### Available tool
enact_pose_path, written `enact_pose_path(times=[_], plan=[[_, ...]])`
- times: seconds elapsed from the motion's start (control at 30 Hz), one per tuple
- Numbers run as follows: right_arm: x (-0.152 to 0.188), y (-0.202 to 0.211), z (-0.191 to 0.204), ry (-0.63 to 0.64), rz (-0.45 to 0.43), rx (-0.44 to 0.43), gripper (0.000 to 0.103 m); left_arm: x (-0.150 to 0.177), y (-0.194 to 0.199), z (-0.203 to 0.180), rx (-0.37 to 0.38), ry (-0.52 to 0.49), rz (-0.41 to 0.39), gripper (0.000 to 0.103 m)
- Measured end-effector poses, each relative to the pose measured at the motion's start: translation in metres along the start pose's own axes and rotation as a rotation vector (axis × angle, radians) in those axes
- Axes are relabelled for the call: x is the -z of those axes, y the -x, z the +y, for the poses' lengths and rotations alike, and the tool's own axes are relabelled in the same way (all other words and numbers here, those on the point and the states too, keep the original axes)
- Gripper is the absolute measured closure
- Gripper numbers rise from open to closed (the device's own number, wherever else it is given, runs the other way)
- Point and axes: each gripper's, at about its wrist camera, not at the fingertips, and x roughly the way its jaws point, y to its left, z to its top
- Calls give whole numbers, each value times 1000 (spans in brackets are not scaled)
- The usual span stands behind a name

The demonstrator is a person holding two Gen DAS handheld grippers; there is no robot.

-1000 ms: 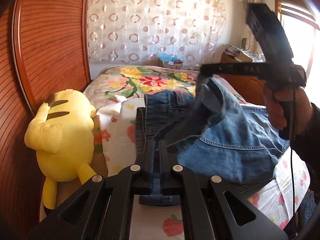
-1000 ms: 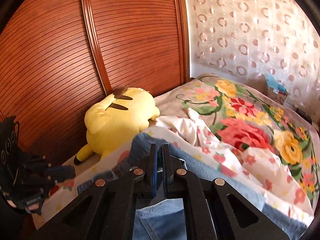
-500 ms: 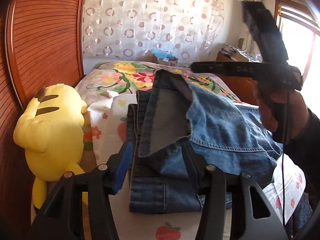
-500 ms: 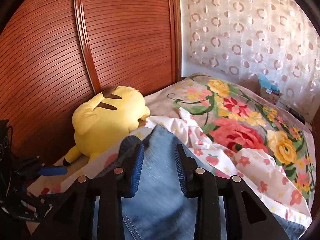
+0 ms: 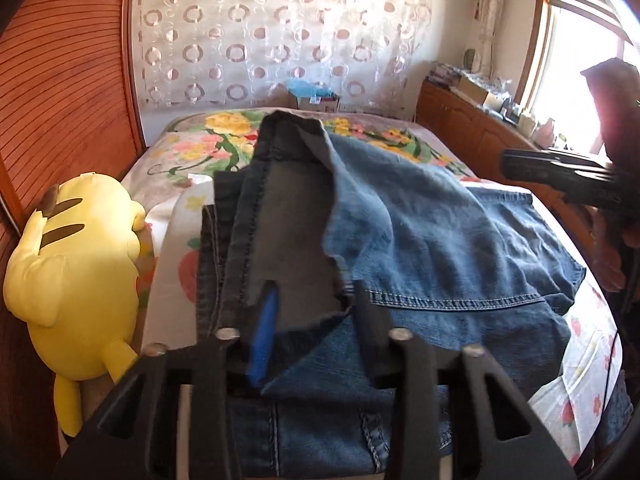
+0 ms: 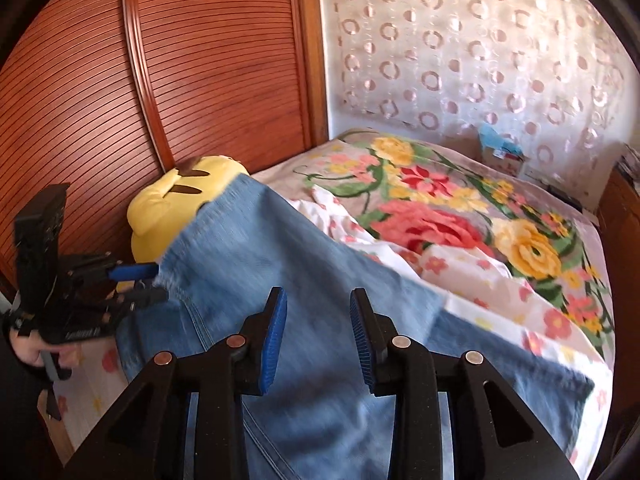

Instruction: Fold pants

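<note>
Blue denim pants (image 5: 420, 240) lie folded on the bed, one hem turned back to show its grey inside. My left gripper (image 5: 314, 292) sits low over the near edge of that fold. Its jaws are closing with the grey flap between them, and the blue pad (image 5: 262, 336) still shows bare. In the right wrist view the pants (image 6: 280, 264) spread pale blue under my right gripper (image 6: 318, 294), which hovers open with nothing between its pads. The left gripper (image 6: 154, 282) is at the denim's left edge there.
A yellow plush toy (image 5: 76, 272) leans against the slatted wooden door (image 6: 200, 80) on the left. The floral bedspread (image 6: 440, 216) runs back to a patterned curtain and a tissue box (image 5: 314, 98). A wooden cabinet (image 5: 460, 128) lines the right side. A person's hand (image 5: 608, 264) is at the right edge.
Both grippers were shut on denim a second ago and have let go. The lifted fold now lies on the pile. The left jaws opened wide, then narrowed; the right gripper drew away rightward.
</note>
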Motion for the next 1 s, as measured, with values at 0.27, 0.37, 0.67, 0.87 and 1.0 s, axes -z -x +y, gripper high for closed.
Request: enact_pose_path(times=[0.27, 0.37, 0.67, 0.87, 1.0], plan=[[29, 34, -8, -34, -3, 24, 69, 1, 53, -6, 1, -7, -80, 97], [39, 47, -6, -27, -3, 33, 69, 0, 72, 0, -10, -7, -88, 97], [67, 81, -3, -43, -2, 61, 69, 15, 54, 8, -73, 9, 5, 91], [88, 107, -3, -58, -4, 93, 69, 19, 53, -7, -61, 0, -10, 49], [104, 126, -7, -77, -7, 118, 69, 15, 55, -15, -64, -7, -22, 41]])
